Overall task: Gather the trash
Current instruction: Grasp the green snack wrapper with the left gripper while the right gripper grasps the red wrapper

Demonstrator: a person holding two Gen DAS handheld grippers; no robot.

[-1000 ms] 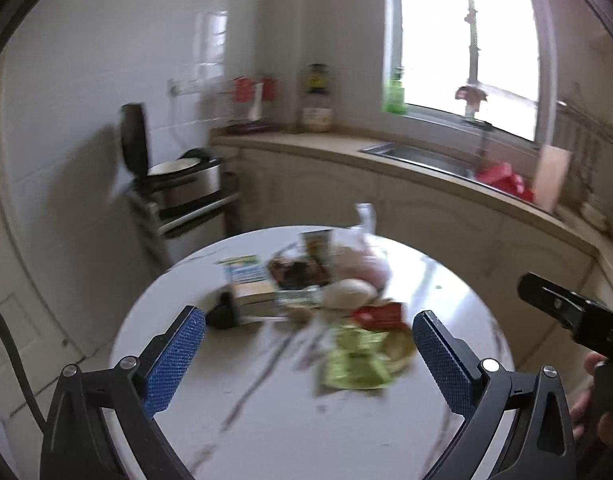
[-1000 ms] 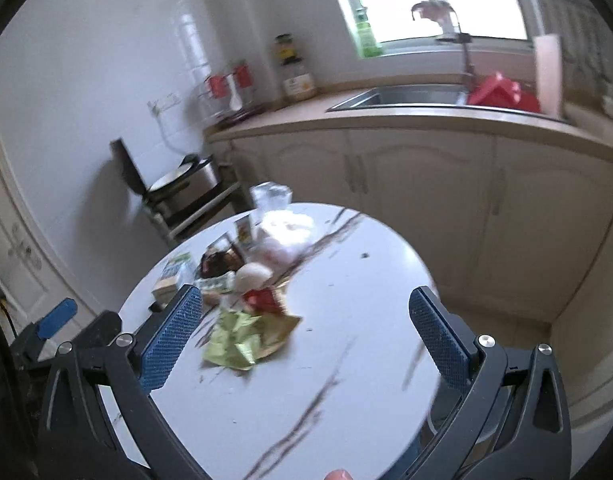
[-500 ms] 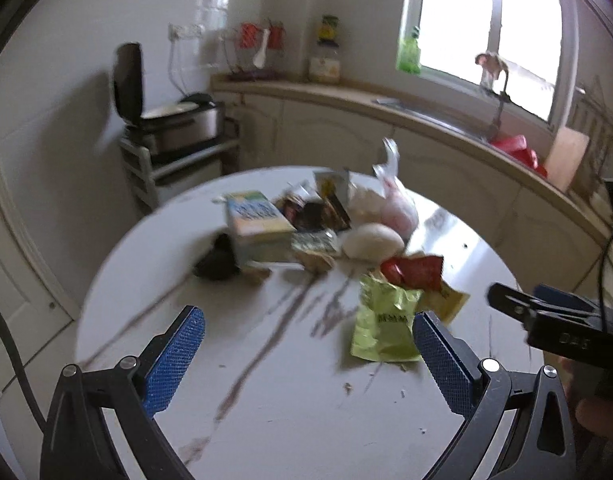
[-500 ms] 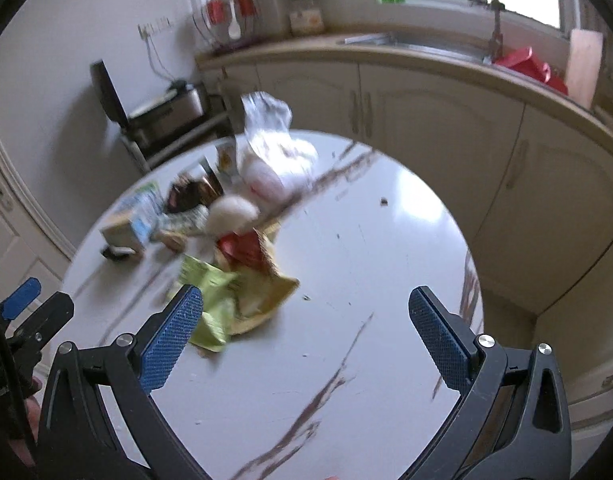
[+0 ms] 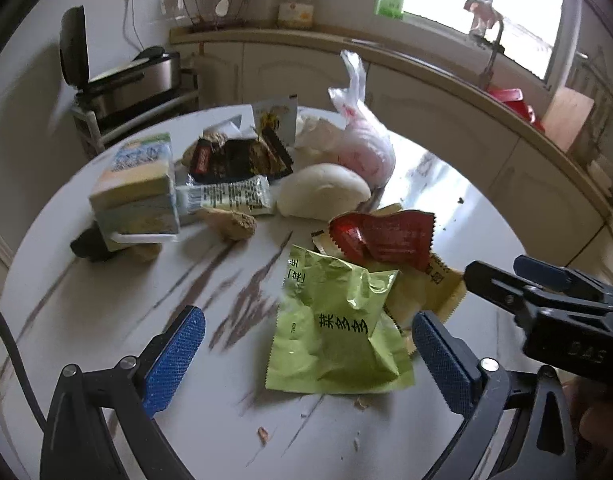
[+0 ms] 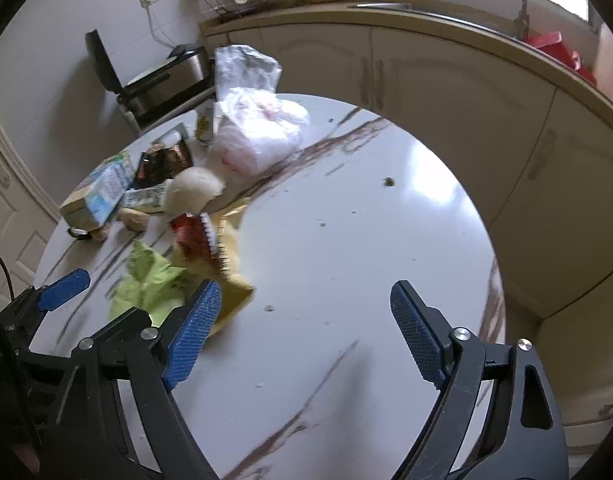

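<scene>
flat — green wrapper (image 5: 338,332) lengthwise toward claw

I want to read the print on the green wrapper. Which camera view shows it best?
The left wrist view: the green wrapper lies close, sharp and unobstructed, print visible. In the right wrist view it is smaller, blurred and partly hidden behind a finger.

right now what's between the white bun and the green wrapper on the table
In the left wrist view, a red wrapper lies between the white bun and the green wrapper, overlapping a yellow packet.
</scene>
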